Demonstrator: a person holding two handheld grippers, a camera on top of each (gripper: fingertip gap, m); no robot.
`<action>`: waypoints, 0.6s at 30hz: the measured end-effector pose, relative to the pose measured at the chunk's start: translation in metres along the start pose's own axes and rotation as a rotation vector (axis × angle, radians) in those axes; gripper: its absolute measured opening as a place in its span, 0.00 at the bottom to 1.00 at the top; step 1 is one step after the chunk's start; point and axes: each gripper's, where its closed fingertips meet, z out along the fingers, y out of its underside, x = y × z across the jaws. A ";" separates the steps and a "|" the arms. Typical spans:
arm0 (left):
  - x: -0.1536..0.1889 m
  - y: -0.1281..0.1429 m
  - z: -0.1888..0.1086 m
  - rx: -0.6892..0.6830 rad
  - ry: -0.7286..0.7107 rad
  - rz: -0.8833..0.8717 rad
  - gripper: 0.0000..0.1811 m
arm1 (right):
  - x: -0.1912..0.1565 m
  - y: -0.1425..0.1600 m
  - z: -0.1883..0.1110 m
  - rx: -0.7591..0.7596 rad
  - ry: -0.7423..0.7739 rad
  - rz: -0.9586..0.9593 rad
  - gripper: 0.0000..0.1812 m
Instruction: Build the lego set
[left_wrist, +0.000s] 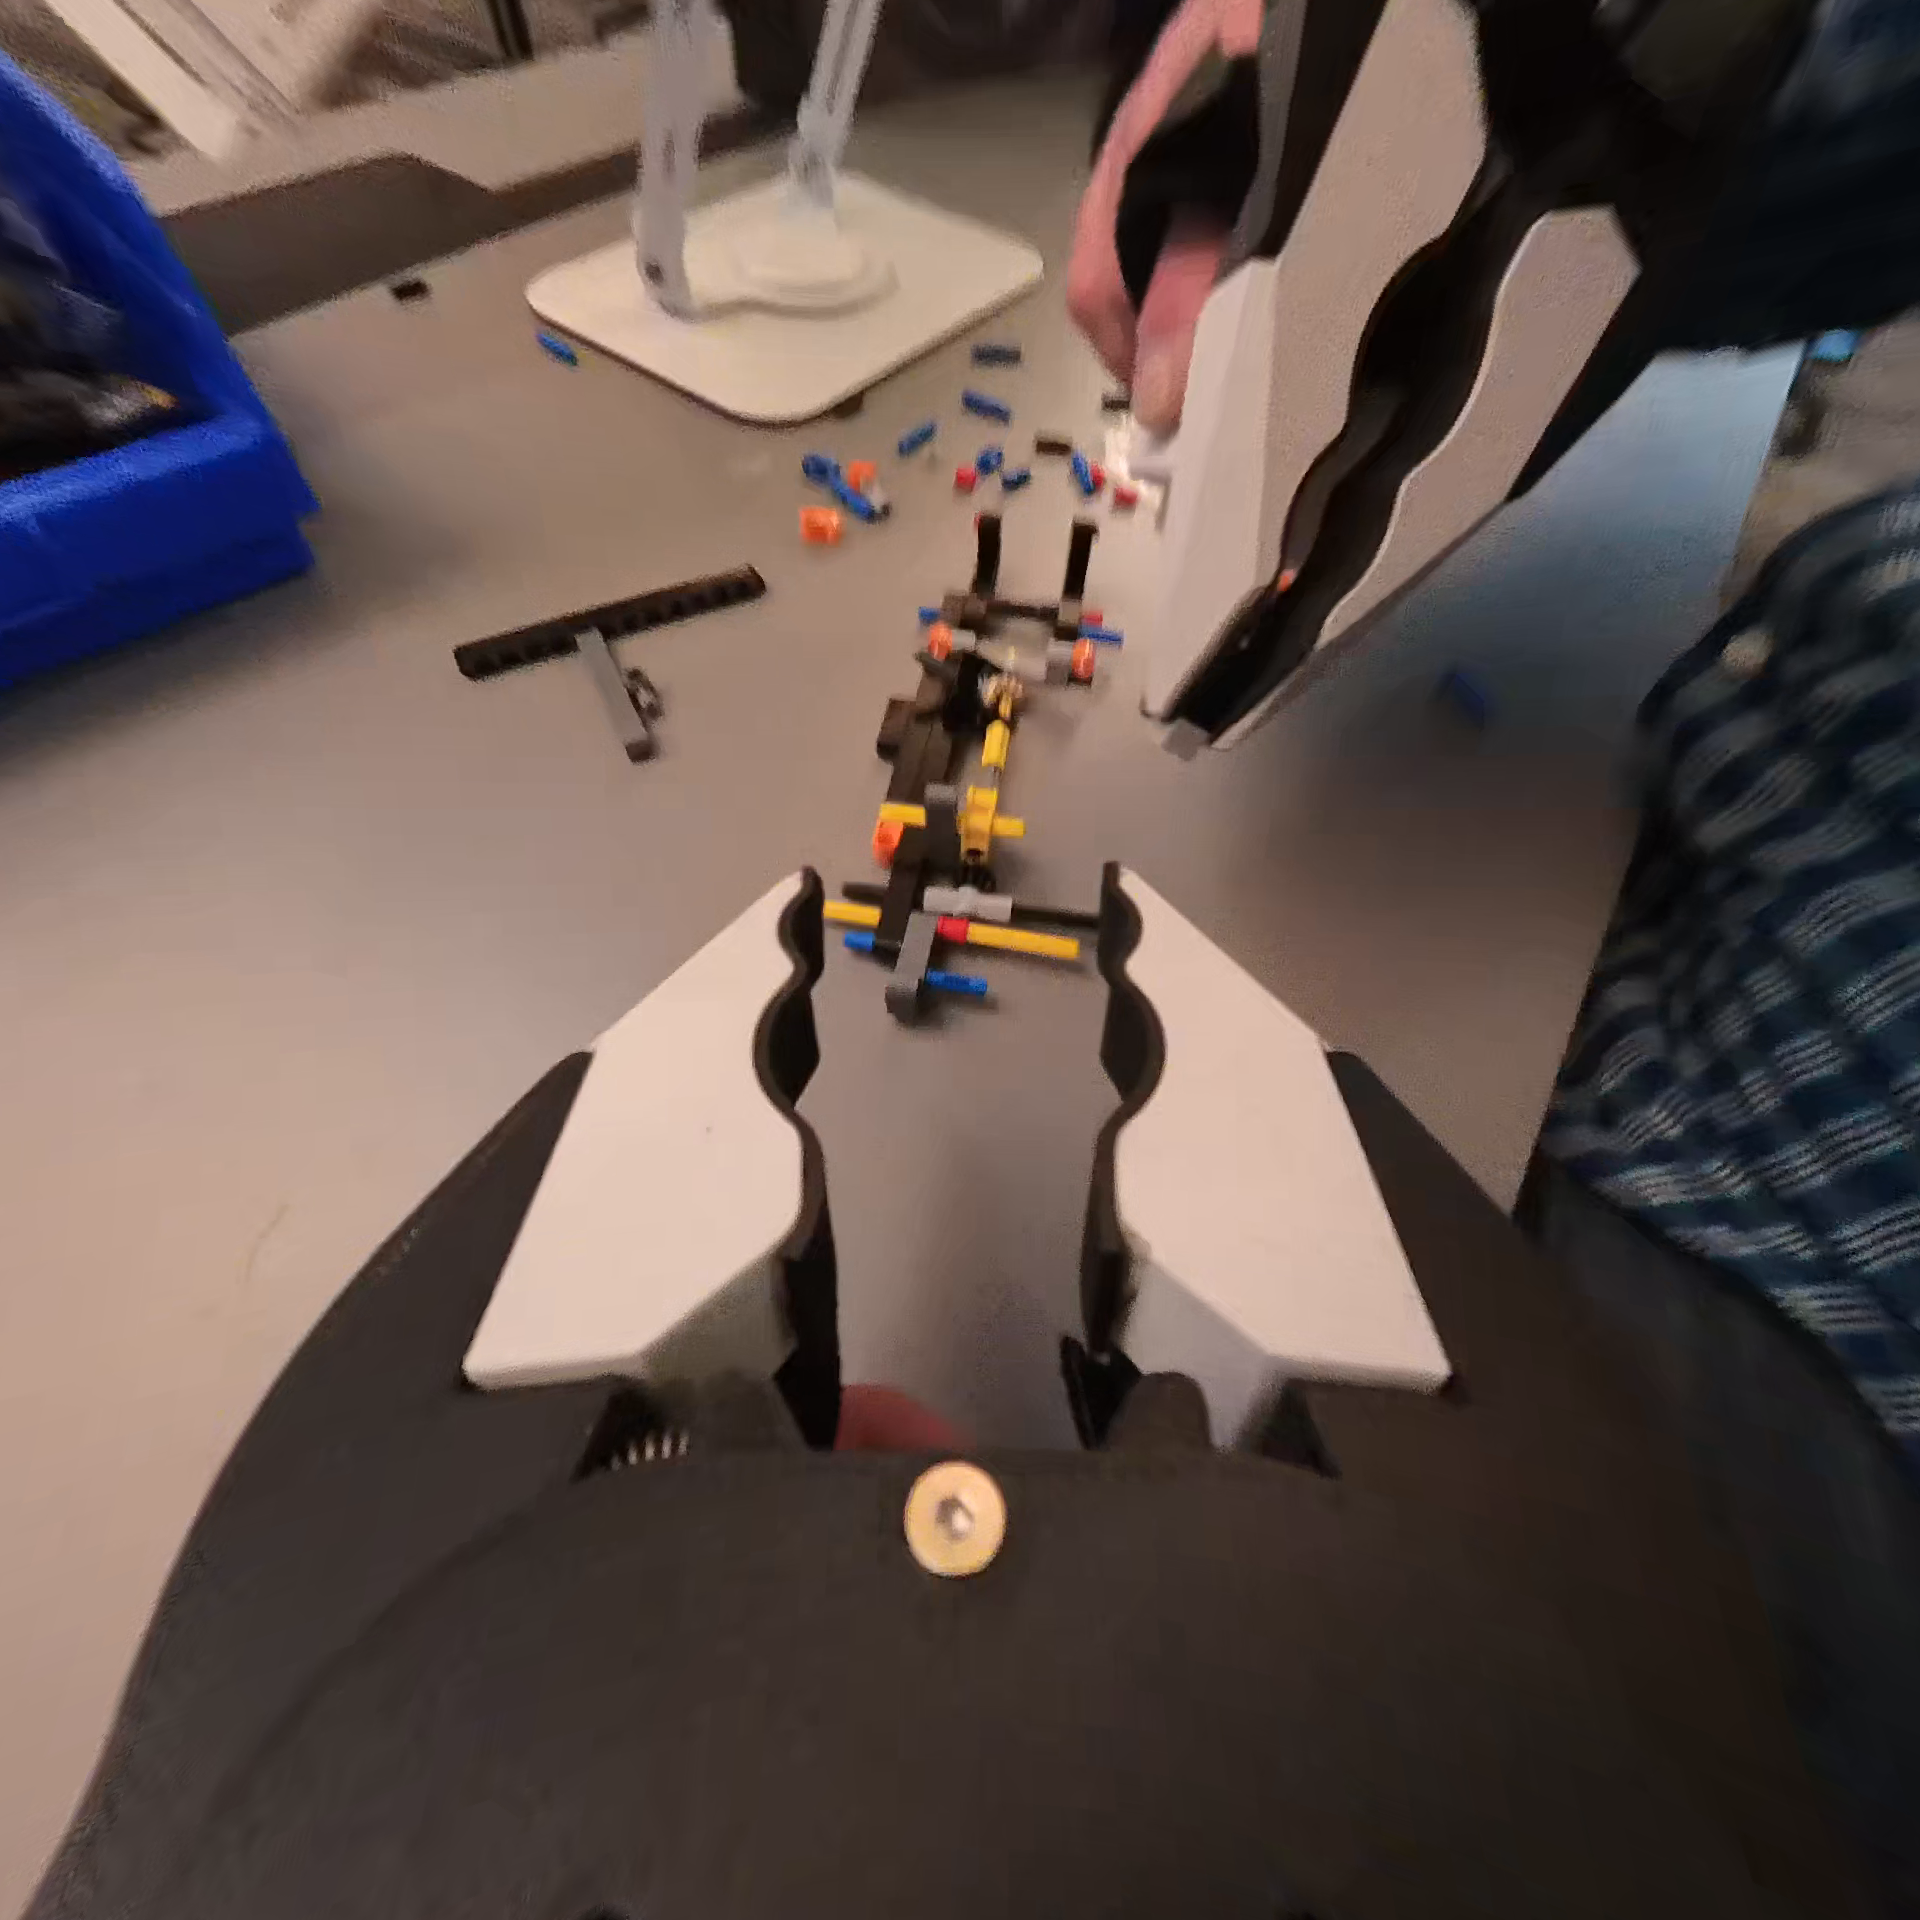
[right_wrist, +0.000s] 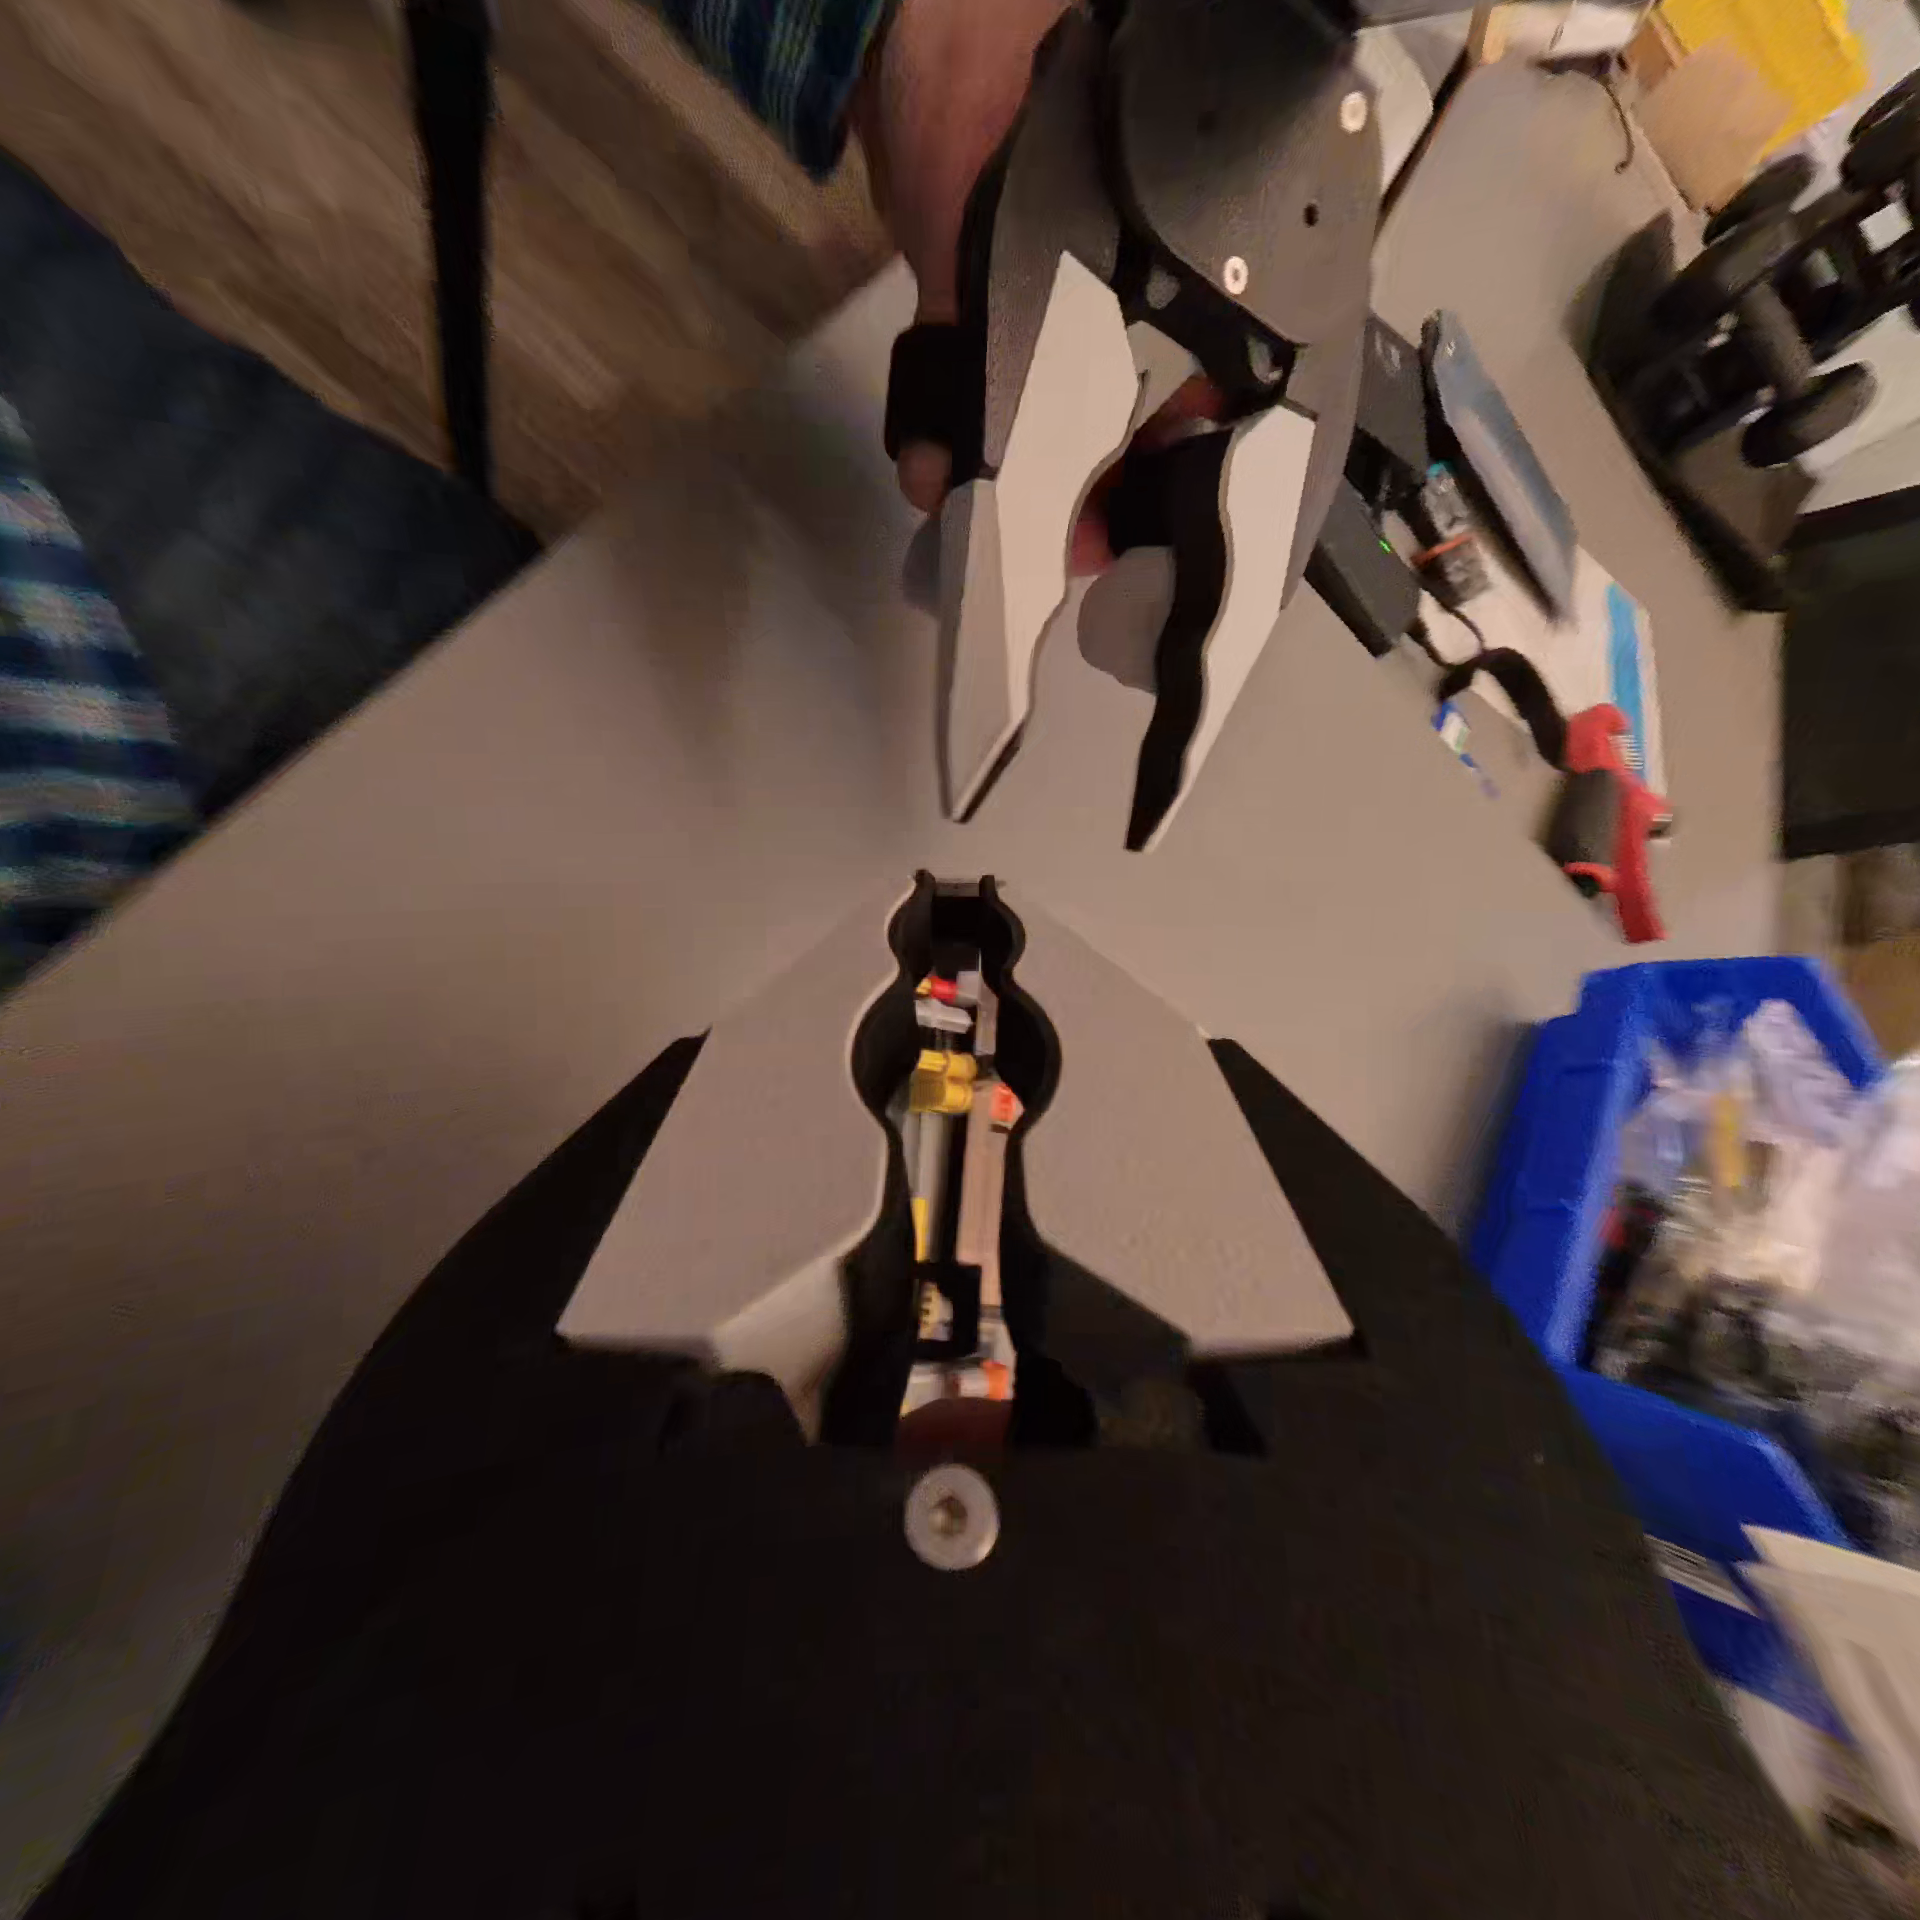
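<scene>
A long lego assembly of black beams, yellow axles and orange, red and blue pins lies on the grey table. My left gripper is open and empty, and its fingertips flank the assembly's near end. My right gripper hovers above the table just right of the assembly, fingers nearly closed. A small dark lego piece seems pinched at its tips. In the right wrist view the assembly shows through the slit between the fingers, and the open left gripper points toward it.
Several loose blue, red and orange pieces lie beyond the assembly. A black toothed beam with a grey part lies to the left. A blue bin stands far left, and a white stand base at the back. A red tool lies nearby. There is about 5 centimetres between the tips of the two grippers.
</scene>
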 end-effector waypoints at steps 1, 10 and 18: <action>0.001 0.008 0.005 -0.038 -0.002 0.044 0.29 | -0.002 0.002 0.005 -0.037 0.035 -0.053 0.03; 0.006 0.054 0.025 -0.221 0.020 0.232 0.38 | -0.016 0.014 0.042 -0.198 0.125 -0.263 0.03; 0.005 0.056 0.029 -0.243 0.019 0.294 0.34 | -0.024 0.027 0.060 -0.243 0.064 -0.211 0.03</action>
